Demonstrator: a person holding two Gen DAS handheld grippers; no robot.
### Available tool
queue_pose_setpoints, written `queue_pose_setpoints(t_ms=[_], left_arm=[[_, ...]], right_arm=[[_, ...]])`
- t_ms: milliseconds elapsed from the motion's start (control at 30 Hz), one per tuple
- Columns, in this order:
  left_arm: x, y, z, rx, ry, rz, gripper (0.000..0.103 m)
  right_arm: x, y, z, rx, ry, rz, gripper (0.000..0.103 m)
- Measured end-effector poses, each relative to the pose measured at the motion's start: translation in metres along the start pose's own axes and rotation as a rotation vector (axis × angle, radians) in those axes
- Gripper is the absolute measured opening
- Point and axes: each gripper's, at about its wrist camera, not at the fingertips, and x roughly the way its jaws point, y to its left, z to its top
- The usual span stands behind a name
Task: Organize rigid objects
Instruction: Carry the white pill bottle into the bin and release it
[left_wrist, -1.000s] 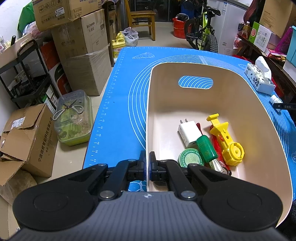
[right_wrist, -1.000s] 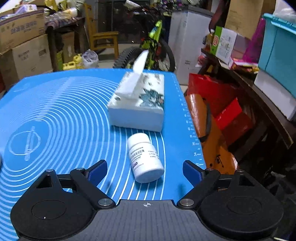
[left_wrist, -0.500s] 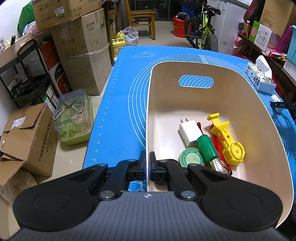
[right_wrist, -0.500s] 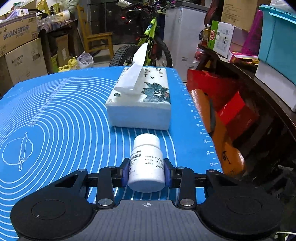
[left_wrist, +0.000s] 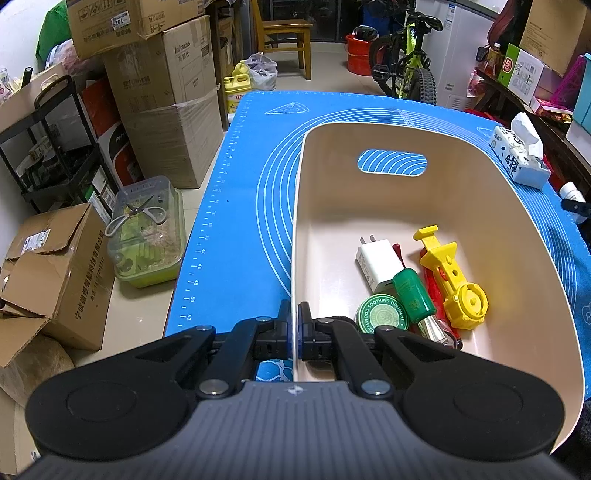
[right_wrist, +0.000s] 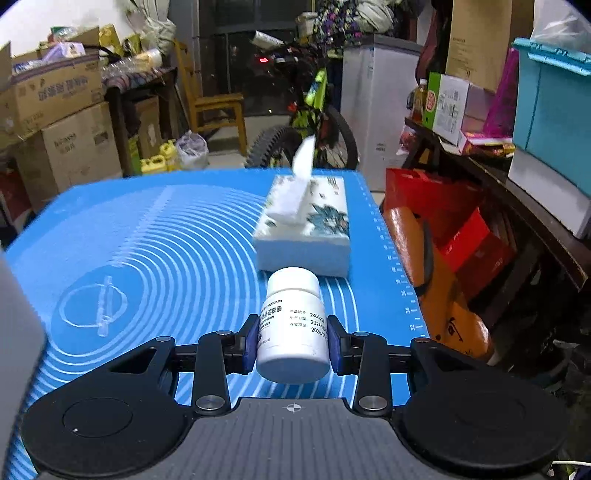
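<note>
My left gripper is shut on the near left rim of the cream bin, which stands on the blue mat. Inside the bin lie a white charger, a green round tin, a green cylinder, a yellow plastic toy and something red beneath them. My right gripper is shut on a white pill bottle, held off the mat with its cap pointing away. That bottle and a gripper finger also show at the right edge of the left wrist view.
A tissue pack lies on the mat just beyond the bottle, near the mat's right edge. Red and orange bags sit off that edge. The bin's corner shows at the far left. Cardboard boxes and a clear container stand on the floor to the left.
My right gripper closed on the white pill bottle that lay on the mat and has lifted it, drawing back from the tissue pack. The left gripper and the bin have not moved.
</note>
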Motion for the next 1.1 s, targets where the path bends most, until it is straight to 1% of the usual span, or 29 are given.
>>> queue_pose_setpoints(t_ms=[133,333,500,633,867,1100], left_arm=[[0.001,-0.001,0.000,-0.007,0.007,-0.001,0.004],[0.001,-0.001,0.000,-0.010,0.008,-0.004,0.004],[0.001,0.000,0.001,-0.014,0.010,-0.007,0.004],[0.001,0.000,0.000,-0.018,0.012,-0.010,0.004],[0.001,0.000,0.000,-0.025,0.013,-0.009,0.004],[0.000,0.001,0.001,-0.033,0.009,-0.015,0.004]], right_arm=[[-0.026,0.012,0.004,-0.002,-0.036,0.043,0.044],[-0.067,0.046,0.018,-0.035,-0.099,0.135,0.044],[-0.097,0.084,0.034,-0.077,-0.159,0.224,0.044],[-0.113,0.116,0.040,-0.112,-0.185,0.300,0.044],[-0.121,0.173,0.039,-0.153,-0.168,0.410,0.044],[-0.117,0.229,0.020,-0.231,-0.095,0.461,0.044]])
